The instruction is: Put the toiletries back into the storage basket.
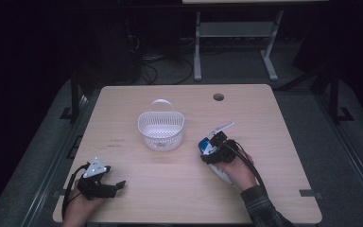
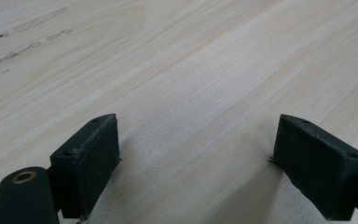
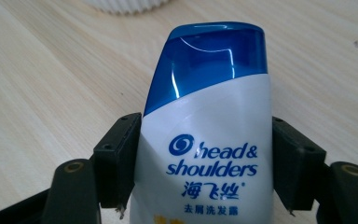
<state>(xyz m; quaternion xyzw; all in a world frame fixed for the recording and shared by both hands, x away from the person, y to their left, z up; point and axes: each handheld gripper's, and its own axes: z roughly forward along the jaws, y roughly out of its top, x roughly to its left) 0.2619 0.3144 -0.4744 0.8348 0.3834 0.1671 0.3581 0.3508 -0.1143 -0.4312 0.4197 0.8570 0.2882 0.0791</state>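
Surface: pale wooden table (image 1: 274, 142), dark room around.
Right gripper (image 3: 205, 158): jaws clamped on the shampoo bottle (image 3: 209, 140), just right of the white basket (image 1: 161, 130).
Left gripper (image 2: 196, 158): jaws wide, empty, well left of the basket.
Risk: the smooth bottle may slip if squeezed unevenly.

basket (image 1: 161, 131) mid-table (image 1: 264, 123), shampoo bottle (image 1: 211, 153) to its right, nearer the person

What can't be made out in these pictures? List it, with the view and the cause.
- Shampoo bottle: its lower body is cut off by the bottom edge of the right gripper view; in the high view the right gripper and hand cover most of it.
- Basket: only a sliver of its rim at the top edge of the right gripper view.
- Left gripper: jaws wide apart on bare table.
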